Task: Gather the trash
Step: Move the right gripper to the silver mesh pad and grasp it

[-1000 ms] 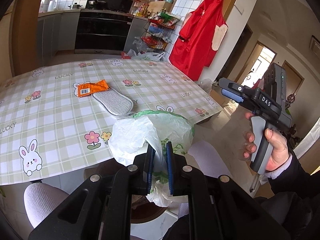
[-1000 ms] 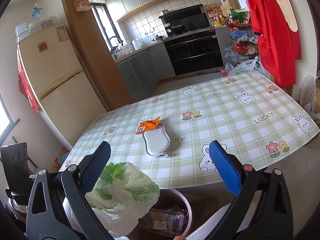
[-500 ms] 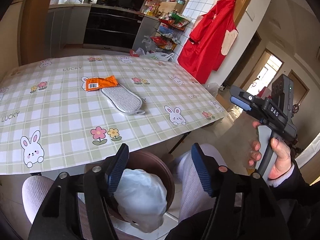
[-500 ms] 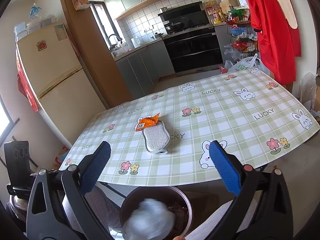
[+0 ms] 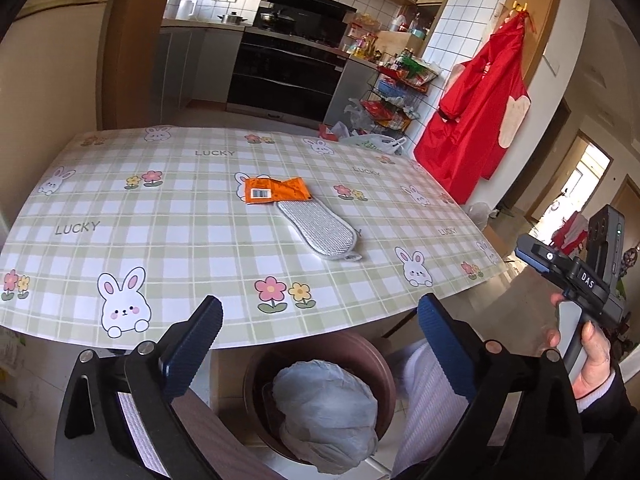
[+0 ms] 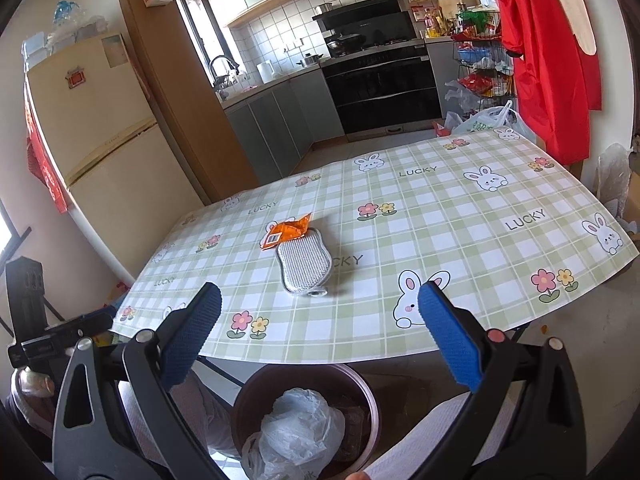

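Covering table (image 5: 168, 208), bunny-check cloth, kitchen behind, possibly tiled floor

Bare tablecloth (image 5: 168, 216) all round — only wrapper (image 5: 276, 190) and scrubber (image 5: 318, 229) mid-table.

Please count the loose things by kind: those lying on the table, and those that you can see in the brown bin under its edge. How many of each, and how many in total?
Orange wrapper, on the table: 1
Grey scrubbing pad, on the table: 1
White plastic bag, in the brown bin: 1
Total: 3
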